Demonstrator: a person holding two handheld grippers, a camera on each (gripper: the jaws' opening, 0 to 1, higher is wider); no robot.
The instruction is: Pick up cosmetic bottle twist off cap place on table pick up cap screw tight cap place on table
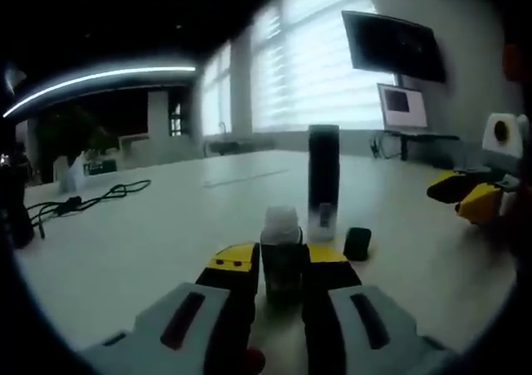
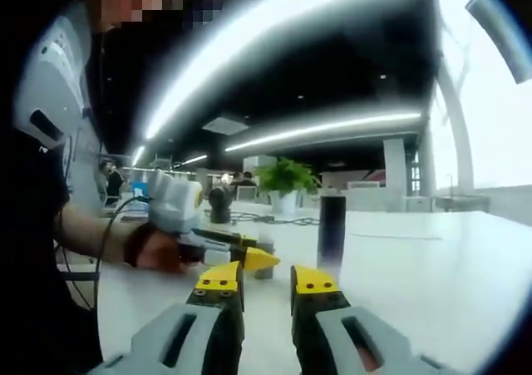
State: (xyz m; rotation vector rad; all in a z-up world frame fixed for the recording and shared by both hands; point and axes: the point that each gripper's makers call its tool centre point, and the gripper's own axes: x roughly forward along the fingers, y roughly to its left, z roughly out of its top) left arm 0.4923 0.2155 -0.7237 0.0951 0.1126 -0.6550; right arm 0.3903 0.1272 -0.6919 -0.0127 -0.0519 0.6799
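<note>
Cosmetic bottle (image 1: 281, 254), uncapped, stands on the surface (image 1: 150, 242), clamped between left hand-held gripper (image 1: 281, 263) jaws. Tall dark cylinder (image 1: 323, 180) and small black cap (image 1: 357, 244) stand just behind. Right hand-held gripper (image 2: 264, 280): jaws apart, empty. Right gripper view adds a potted plant (image 2: 285, 184).

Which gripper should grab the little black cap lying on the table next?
Probably the right gripper: its jaws stand apart and empty. The left gripper is busy, shut on the small bottle, with the black cap lying on the table just beside it.
</note>
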